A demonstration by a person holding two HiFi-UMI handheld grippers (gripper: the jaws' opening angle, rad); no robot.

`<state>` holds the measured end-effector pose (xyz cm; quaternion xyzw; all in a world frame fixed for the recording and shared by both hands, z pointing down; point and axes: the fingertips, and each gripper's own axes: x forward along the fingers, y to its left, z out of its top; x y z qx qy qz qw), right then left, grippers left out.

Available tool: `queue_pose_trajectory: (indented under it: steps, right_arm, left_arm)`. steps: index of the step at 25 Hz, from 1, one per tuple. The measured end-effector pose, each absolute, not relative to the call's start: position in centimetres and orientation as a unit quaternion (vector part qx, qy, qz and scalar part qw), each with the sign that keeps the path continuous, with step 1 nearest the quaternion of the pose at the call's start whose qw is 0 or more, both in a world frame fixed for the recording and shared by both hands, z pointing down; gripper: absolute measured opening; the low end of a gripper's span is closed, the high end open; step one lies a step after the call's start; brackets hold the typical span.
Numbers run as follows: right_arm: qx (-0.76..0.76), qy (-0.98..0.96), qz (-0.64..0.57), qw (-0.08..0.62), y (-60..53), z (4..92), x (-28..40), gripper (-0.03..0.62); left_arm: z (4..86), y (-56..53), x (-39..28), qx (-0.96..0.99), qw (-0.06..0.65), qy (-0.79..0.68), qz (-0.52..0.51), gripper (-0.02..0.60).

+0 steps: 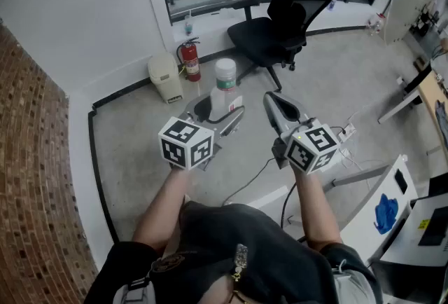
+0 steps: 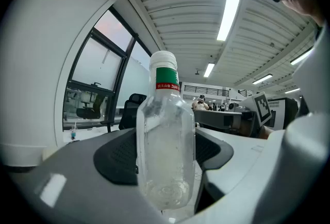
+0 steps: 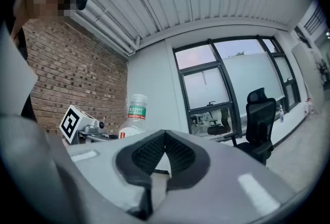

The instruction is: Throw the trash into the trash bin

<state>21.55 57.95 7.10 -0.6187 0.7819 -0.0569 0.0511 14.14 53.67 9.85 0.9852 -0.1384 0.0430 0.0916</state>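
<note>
1. holding a clear bottle (image 1: 224, 84) up in the air, the left claw (image 1: 221, 113) has its two sides wide apart and pressed on the bottle's lower half.
2. in the left gripper view the bottle stands straight up, right in the middle of this claw, with a black pad (image 2: 117, 158) on each side of it.
3. the bottle's bottom sits low down between the pads. its white cap (image 2: 163, 60) and green band (image 2: 167, 76) stick up above the claw.
4. the right claw (image 1: 271, 101) is closed, its two tips touching, and it has nothing in it.
5. the right claw is just beside the left claw, on its right. both point the same way. it does not touch the bottle.
6. seen from the right claw, the bottle is near, off to its left, next to the left claw's cube (image 3: 72, 122) with the black squares.
7. the trash bin (image 1: 166, 77) is small and pale. it stands on the floor (image 1: 140, 148) against the white wall (image 1: 91, 15).
8. the bin is out past the left claw's tips and a bit to the left, lower down, well apart from the claw and the bottle.
9. a red fire extinguisher (image 1: 190, 61) stands just beside the bin, on its right side in the head view.
10. a black chair (image 1: 283, 19) stands far out past the right claw's tips.
</note>
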Motion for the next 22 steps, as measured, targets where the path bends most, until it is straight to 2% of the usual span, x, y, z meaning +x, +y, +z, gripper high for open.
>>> queue_pose_trajectory:
  steps: [22]
  right_arm:
    - [-0.580,0.809,-0.076,0.061,55.5,7.8,20.1,0.002]
  left_arm:
    - [10.5,51.9,11.9,0.977,0.099,-0.183,0.042,0.313]
